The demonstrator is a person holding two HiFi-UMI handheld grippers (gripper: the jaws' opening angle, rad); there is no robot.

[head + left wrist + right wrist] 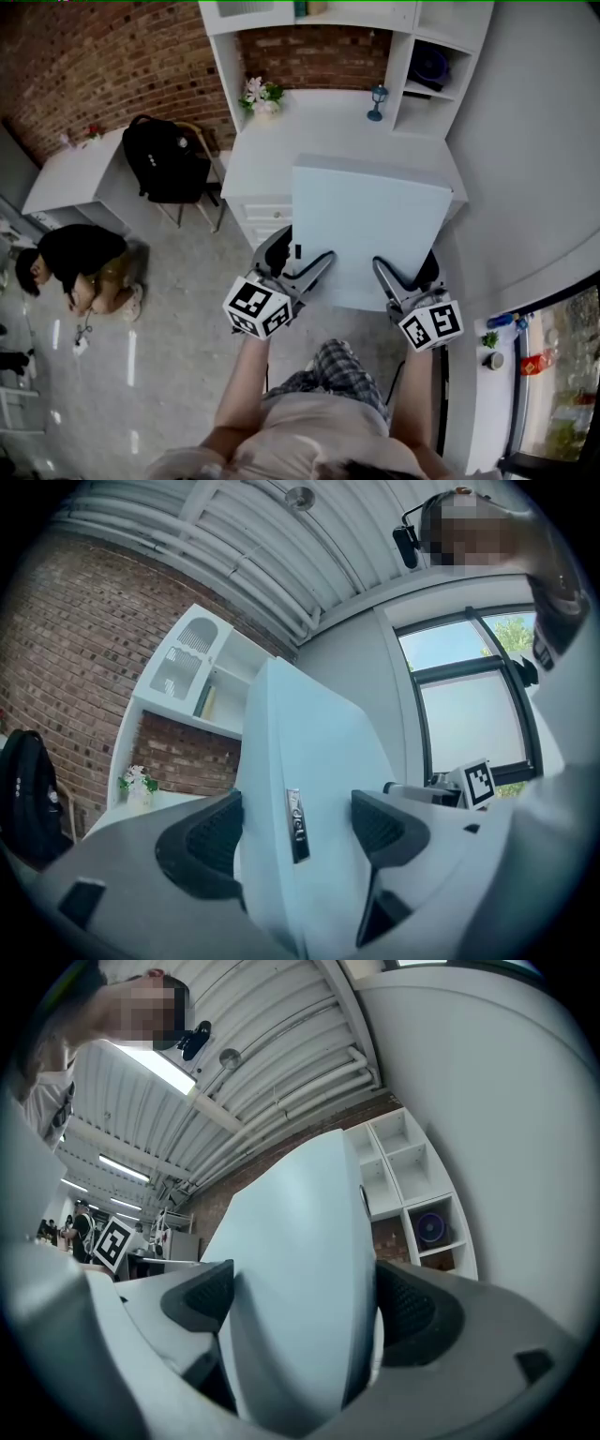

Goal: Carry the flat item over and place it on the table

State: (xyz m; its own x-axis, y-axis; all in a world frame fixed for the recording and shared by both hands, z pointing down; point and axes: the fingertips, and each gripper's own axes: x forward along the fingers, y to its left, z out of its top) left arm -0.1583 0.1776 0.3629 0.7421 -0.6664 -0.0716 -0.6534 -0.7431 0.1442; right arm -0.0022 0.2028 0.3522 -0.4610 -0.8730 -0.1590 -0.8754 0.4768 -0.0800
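Observation:
The flat item is a closed pale blue-white laptop (370, 230), held level in the air in front of the white desk (309, 131). My left gripper (309, 267) is shut on its near left edge and my right gripper (389, 281) on its near right edge. In the left gripper view the laptop (309, 752) rises between the dark pads (211, 841), a small metal logo facing the camera, and the left gripper (295, 832) clamps it. In the right gripper view the laptop (300, 1260) fills the gap of the right gripper (305, 1302).
The desk carries a hutch of shelves, a flower pot (260, 94) and a small blue lamp (377, 101). A black backpack (164, 159) sits on a chair to the left, beside a second white table (75, 173). A person (80, 262) crouches on the floor at left. A windowsill with a small plant (489, 339) runs along the right.

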